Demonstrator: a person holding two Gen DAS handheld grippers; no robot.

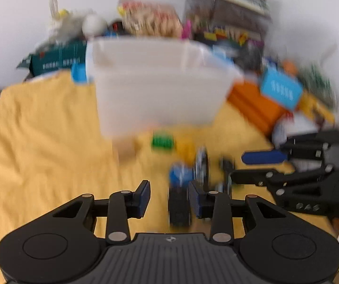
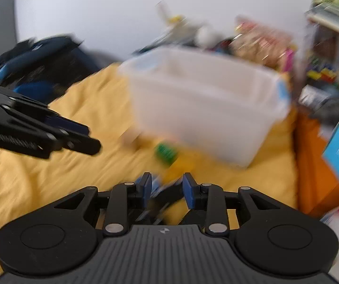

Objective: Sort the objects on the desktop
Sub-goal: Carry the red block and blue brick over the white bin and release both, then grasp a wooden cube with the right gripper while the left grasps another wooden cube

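Observation:
Everything is motion-blurred. Small toy pieces lie on a yellow cloth (image 1: 39,142) before a clear plastic box (image 1: 160,90) (image 2: 204,108): a green brick (image 1: 162,140) (image 2: 165,152), a yellow brick (image 1: 186,150), a blue piece (image 1: 180,175) and a wheel-like part (image 1: 201,165). My left gripper (image 1: 169,196) is open; a black block (image 1: 180,208) sits by its right pad, clear of the left one. My right gripper (image 2: 167,187) (image 1: 247,166) hovers over blurred blue and black pieces, its jaws apart. The left gripper (image 2: 84,137) shows at the left of the right wrist view.
Along the back wall stand stacked books (image 1: 235,7), a snack bag (image 1: 150,19) and a teal box (image 1: 58,59). An orange box (image 1: 252,104) and a blue card (image 1: 280,87) lie to the right. A dark bag (image 2: 39,66) sits beyond the cloth's left edge.

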